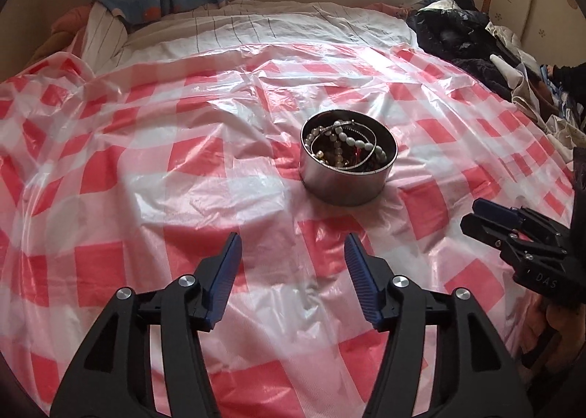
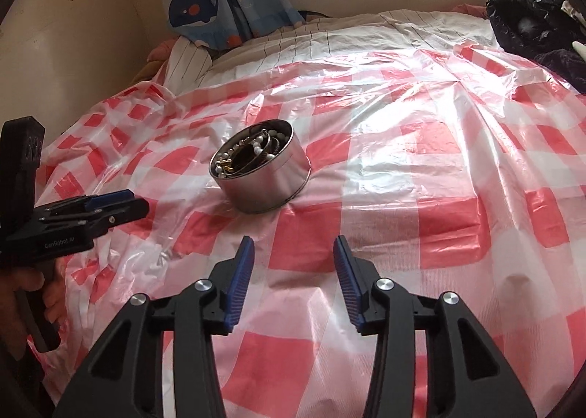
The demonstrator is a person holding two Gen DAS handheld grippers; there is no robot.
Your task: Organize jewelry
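A round, shiny metal tin (image 1: pixel 348 176) stands upright and lidless, ahead of the left gripper's fingers (image 1: pixel 226 264), apart from them. Inside lie a white bead string (image 1: pixel 357 141), thin bangles (image 1: pixel 366 161) and tangled gold-toned pieces (image 2: pixel 229 167).

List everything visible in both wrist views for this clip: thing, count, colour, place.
round tin: one, silver metal, on the sheet, ahead of both claws
jewelry: a tangle, pearl-white beads, gold and metal bangles, inside the tin
plastic sheet: one, red-and-white check, spread over the bed
bedding: white with thin dark stripes, beyond the sheet
curtain: blue whale print, far wall by the window
clothes pile: dark, far right of the bed
left claw: open, nothing between its blue pads
right claw: open, nothing between its blue pads
hand: one, holding the left claw's grip
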